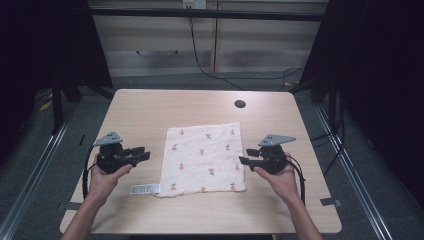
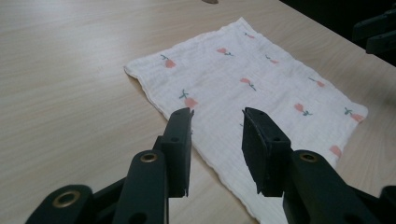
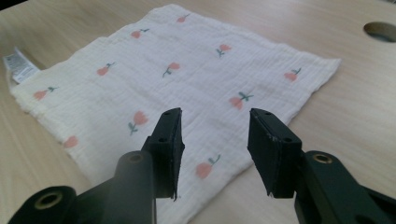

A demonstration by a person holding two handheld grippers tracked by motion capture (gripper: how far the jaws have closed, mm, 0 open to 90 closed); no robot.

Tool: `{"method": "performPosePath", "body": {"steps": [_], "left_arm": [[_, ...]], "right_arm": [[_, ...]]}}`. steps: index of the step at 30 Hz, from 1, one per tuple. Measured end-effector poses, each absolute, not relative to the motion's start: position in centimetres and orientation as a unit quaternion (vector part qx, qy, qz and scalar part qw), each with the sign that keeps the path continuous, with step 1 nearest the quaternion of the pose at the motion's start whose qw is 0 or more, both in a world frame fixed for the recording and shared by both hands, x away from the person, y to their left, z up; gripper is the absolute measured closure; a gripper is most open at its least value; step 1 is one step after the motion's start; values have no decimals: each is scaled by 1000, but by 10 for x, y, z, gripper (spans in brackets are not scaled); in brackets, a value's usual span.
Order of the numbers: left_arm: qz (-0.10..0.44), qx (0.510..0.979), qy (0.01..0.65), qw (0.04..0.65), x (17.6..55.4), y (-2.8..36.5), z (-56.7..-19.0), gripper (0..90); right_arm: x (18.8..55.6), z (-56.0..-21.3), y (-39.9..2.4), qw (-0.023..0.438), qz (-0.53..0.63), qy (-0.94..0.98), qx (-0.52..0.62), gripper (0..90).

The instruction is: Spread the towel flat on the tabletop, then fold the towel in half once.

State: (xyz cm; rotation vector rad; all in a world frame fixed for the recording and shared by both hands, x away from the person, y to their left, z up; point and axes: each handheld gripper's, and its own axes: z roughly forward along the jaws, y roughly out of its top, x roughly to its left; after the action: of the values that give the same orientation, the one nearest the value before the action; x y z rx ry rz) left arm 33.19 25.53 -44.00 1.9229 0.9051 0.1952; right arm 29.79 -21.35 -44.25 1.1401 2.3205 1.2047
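A white cloth [image 1: 204, 156] printed with small pink flowers lies flat in the middle of the table. A white care label [image 1: 144, 189] sticks out at its near left corner. My left gripper [image 1: 143, 152] is held just left of the cloth, jaws open and pointing at its left edge. Its own view shows the cloth [image 2: 243, 88] beyond the open gripper [image 2: 217, 116]. My right gripper [image 1: 244, 156] is held at the cloth's right edge, also open with nothing in it. The cloth [image 3: 177, 79] and label [image 3: 16, 65] lie ahead of the open right gripper [image 3: 215, 116].
The light wooden table [image 1: 150, 107] has a round cable hole [image 1: 240, 104] at the back right. Metal frame rails [image 1: 35, 160] run along both sides on the floor. A black cable [image 1: 205, 65] hangs behind the table.
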Motion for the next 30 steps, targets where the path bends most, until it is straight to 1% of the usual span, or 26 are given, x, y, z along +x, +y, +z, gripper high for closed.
{"method": "performPosePath", "body": {"steps": [5,11,14,18,22,28,30], "left_arm": [[63,797,363,479,317,253,-448,640],[50,816,359,450,301,247,-464,629],[38,829,353,433,288,243,-474,628],[34,841,341,419,276,240,-484,606],[28,849,335,408,279,232,-491,594],[27,847,346,402,287,230,-496,597],[27,848,345,401,288,229,-497,595]], "right_arm": [[286,-452,-206,134,399,821,385,566],[273,-464,-196,114,388,834,375,581],[267,-469,-199,101,395,831,378,593],[256,-474,-201,102,380,841,372,591],[252,-481,-204,97,371,843,377,589],[259,-491,-203,94,361,848,376,594],[262,-494,-203,90,363,846,380,576]]}}
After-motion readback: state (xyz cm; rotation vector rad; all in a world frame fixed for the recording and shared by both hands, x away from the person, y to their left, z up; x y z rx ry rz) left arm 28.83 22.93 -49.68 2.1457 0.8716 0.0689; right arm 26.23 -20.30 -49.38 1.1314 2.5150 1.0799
